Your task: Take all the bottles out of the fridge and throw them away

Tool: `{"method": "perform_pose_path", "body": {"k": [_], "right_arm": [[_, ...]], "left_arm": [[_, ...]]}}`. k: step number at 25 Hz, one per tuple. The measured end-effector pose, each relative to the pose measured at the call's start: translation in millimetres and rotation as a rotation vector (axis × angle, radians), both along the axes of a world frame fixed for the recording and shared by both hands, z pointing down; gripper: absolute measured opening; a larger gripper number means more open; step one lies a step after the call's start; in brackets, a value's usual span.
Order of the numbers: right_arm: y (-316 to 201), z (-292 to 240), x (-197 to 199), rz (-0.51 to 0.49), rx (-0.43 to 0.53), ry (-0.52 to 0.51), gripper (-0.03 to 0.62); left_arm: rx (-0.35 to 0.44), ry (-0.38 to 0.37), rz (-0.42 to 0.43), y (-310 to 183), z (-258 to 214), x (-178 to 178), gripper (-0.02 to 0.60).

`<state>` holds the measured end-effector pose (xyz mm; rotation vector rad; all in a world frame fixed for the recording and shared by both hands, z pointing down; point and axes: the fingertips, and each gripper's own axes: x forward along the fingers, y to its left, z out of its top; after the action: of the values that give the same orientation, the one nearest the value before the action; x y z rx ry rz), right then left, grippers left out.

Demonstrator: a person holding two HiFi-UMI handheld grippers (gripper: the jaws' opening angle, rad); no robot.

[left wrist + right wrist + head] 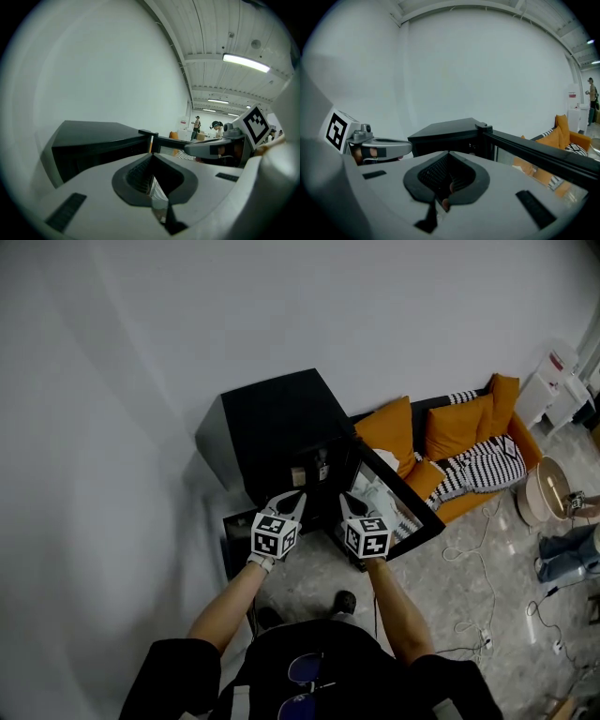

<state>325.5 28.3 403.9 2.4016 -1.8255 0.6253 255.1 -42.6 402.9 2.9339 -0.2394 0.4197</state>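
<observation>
A black mini fridge (272, 413) stands against the white wall, its glass door (398, 498) swung open to the right. Two small pale items (309, 472) show in the dark interior; I cannot tell whether they are bottles. My left gripper (292, 500) and right gripper (347, 501) hover side by side just in front of the opening, both shut and empty. In the left gripper view the fridge (93, 136) lies beyond the closed left gripper (152, 155). In the right gripper view the right gripper (449, 153) points at the fridge (450, 131) and its door (534, 152).
An orange sofa (450, 442) with a striped blanket stands right of the fridge. Cables (487, 615) trail over the marble floor, and a round table (548, 488) is at the far right. The white wall closes off the left side. People stand far off in the room (197, 124).
</observation>
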Motion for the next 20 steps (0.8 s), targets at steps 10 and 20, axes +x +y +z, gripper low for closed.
{"method": "perform_pose_path", "body": {"k": [10,20], "right_arm": [[8.4,54.8,-11.5,-0.034,-0.069,-0.058,0.008],[-7.8,114.3,-14.0,-0.069,-0.102,-0.067,0.008]], "left_arm": [[-0.062,-0.058,-0.046,7.8,52.7,-17.6,0.0],[-0.098,-0.097,-0.113,-3.7,100.6,-37.3,0.0]]}}
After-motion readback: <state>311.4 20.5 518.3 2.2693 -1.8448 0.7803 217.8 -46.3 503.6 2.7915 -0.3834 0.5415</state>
